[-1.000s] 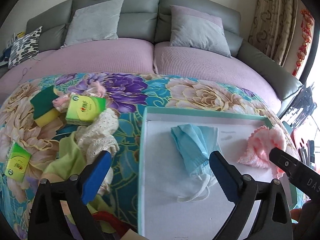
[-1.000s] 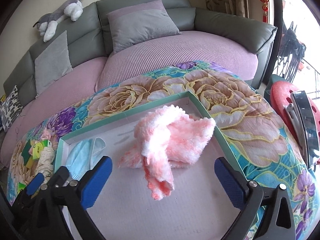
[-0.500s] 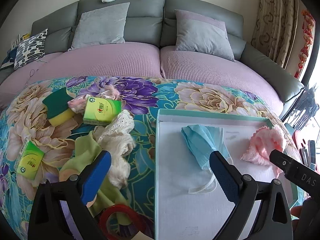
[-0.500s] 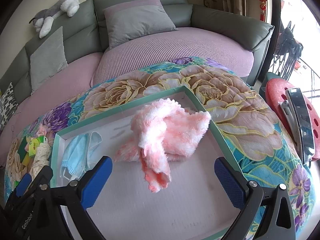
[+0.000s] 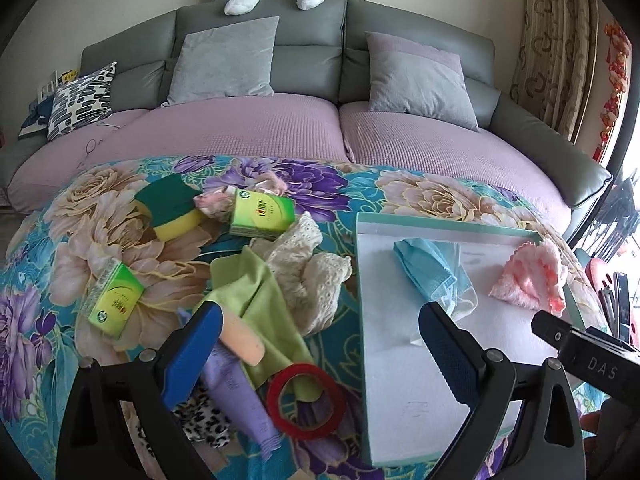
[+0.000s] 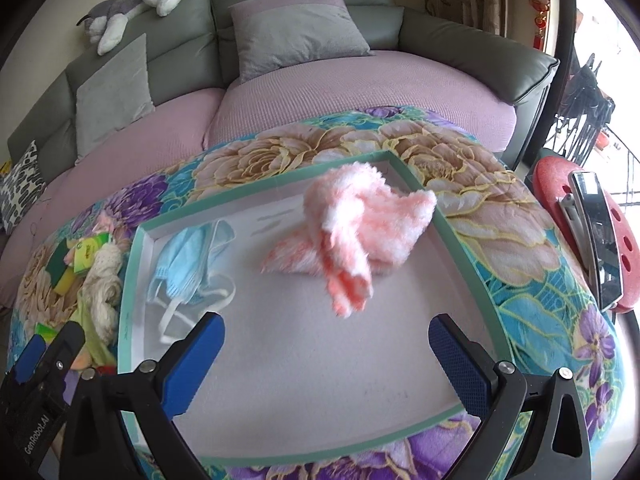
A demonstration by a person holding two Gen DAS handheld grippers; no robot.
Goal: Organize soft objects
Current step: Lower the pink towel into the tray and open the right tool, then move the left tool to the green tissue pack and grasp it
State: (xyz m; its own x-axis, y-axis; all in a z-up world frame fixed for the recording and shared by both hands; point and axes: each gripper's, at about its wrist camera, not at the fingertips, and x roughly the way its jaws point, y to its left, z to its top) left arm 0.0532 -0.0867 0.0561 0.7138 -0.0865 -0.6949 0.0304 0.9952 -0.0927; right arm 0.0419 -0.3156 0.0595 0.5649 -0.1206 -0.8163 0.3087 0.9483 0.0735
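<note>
While empty, both grippers' fingers (image 5: 202,344) apart.

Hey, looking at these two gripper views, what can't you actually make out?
- Leopard-print cloth, left wrist view: partly behind the left gripper.
- Purple tube: label too small to read.
- Green cloth, right wrist view: mostly hidden by the white tray wall.
- Shiny metal object on the red stool: unidentifiable.
</note>
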